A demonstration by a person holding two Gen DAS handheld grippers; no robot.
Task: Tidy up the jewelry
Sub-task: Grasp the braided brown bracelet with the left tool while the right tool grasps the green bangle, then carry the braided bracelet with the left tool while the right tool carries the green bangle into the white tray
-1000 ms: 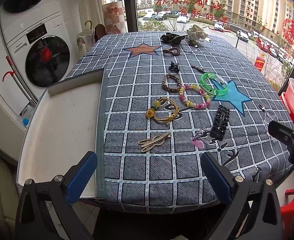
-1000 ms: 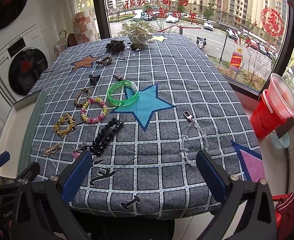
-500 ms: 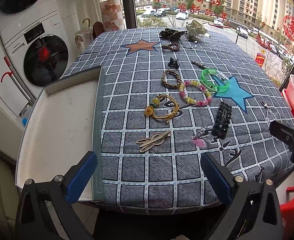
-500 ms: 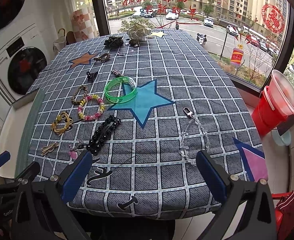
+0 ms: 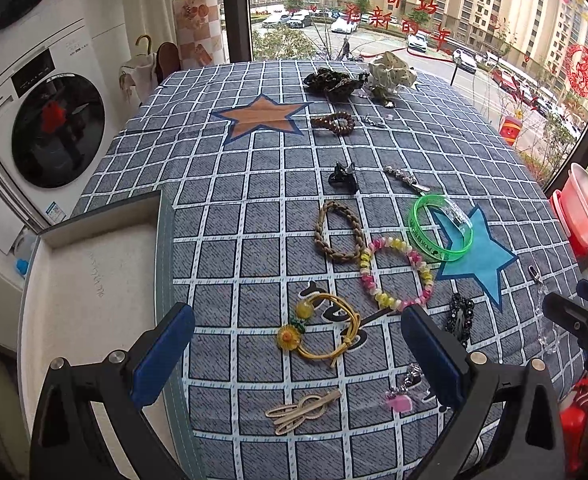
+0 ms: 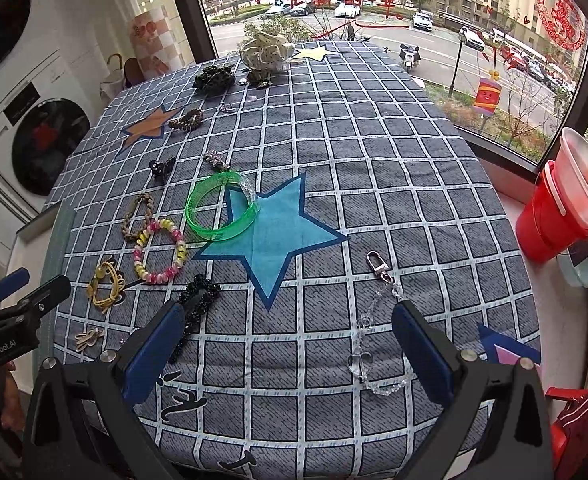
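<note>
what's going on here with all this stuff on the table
A person holds a tool in each hand over a checked tablecloth strewn with bracelets and hair clips. The left tool is open above the yellow hair tie; the right tool is open near the clear bead chain. Nothing is gripped, and the white tray holds nothing.

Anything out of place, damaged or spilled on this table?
Nothing stands out. The jewelry lies loose on the checked cloth, unsorted but intact; the white tray holds nothing visible. Left gripper and right gripper are open.
</note>
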